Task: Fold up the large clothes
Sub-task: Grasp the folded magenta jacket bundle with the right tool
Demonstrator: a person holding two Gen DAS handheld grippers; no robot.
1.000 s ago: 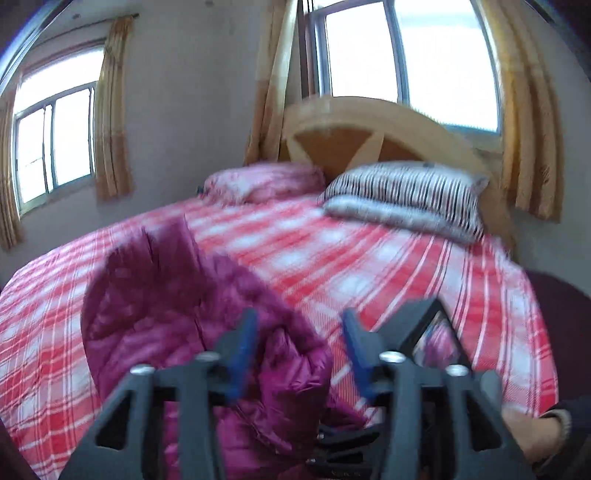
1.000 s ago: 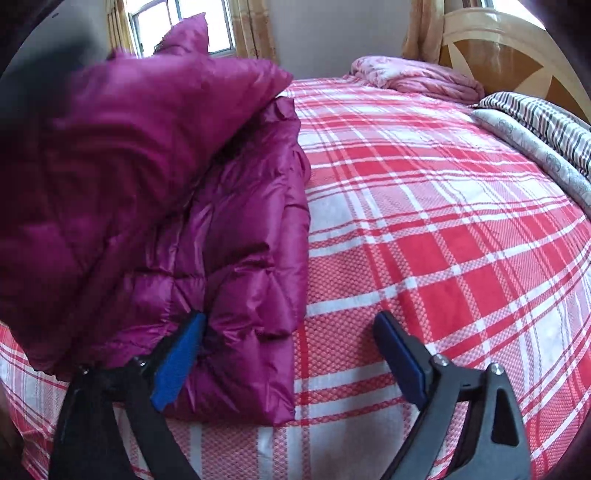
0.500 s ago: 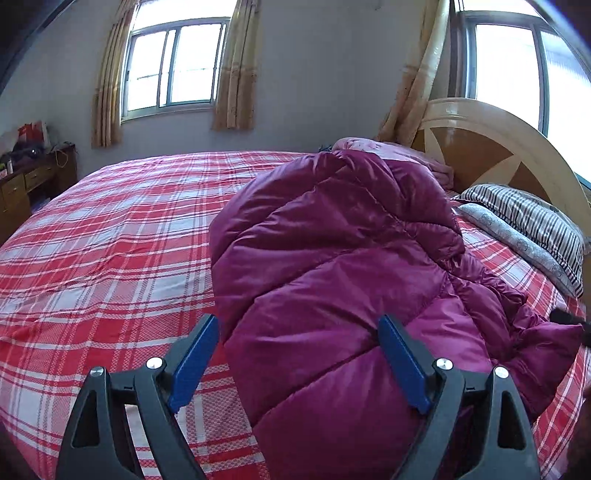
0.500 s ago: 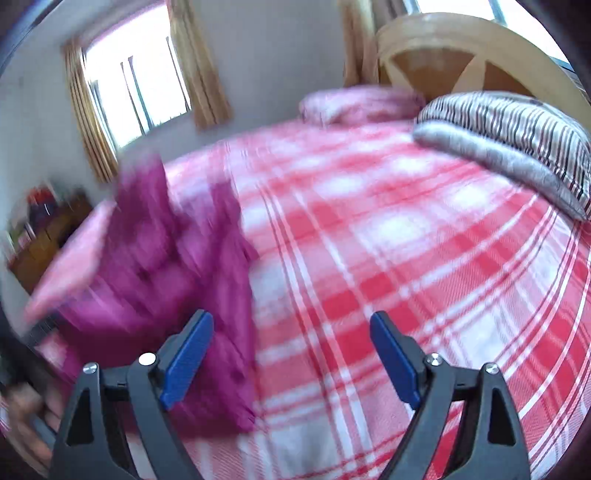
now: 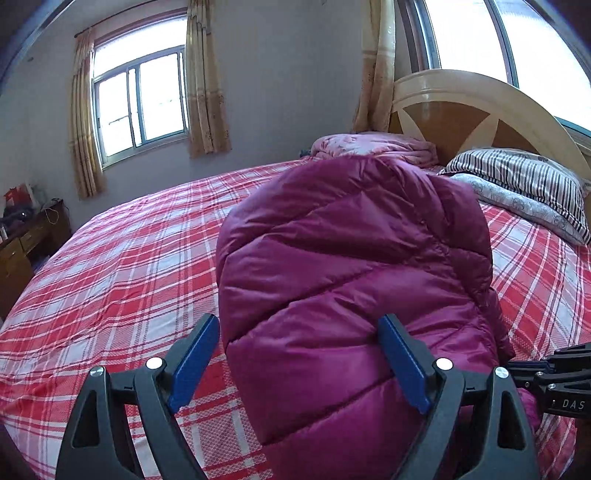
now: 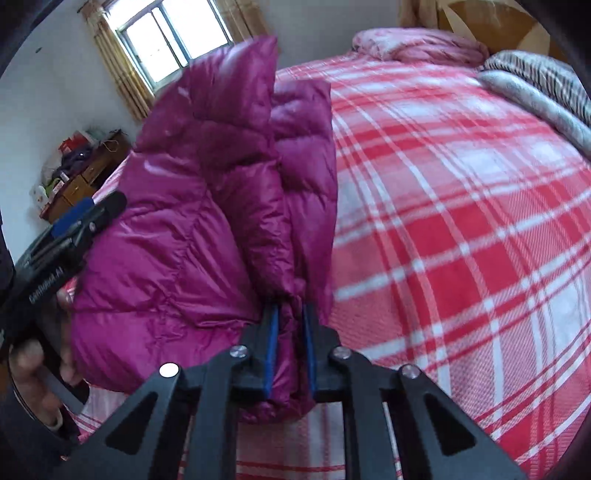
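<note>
Left wrist view
Your left claw (image 5: 297,363): its blue pads (image 5: 192,358) stand wide apart and clamp nothing; the bulk of the jacket sits between and in front of them.
Jacket (image 5: 347,280): a magenta quilted puffer, bunched into a tall mound on the bed, filling the middle of your view.
Bed (image 5: 118,273): covered in a red and white plaid sheet, which shows to the left and right of the jacket.
Far end: a striped pillow (image 5: 524,181) and a pink folded blanket (image 5: 373,146) lie against the arched wooden headboard (image 5: 472,107).
Room: a curtained window (image 5: 142,107) on the far wall, a wooden dresser (image 5: 26,247) at the left edge.
Right edge: the black body of your other tool (image 5: 554,373) pokes in just beside the jacket.

Right wrist view
Your right claw (image 6: 290,350): pads drawn close together, clamped on a narrow fold at the jacket's edge.
Jacket (image 6: 192,206): rises from the pinch up and leftward, one panel standing upright above the bed (image 6: 461,240).
Your left claw (image 6: 79,218): seen at the left edge against the jacket's side, with your left hand (image 6: 37,373) wrapped round its handle; from here you cannot tell how far its pads are spread.
Background: the dresser (image 6: 81,177), cluttered on top, under the window (image 6: 173,33).
</note>
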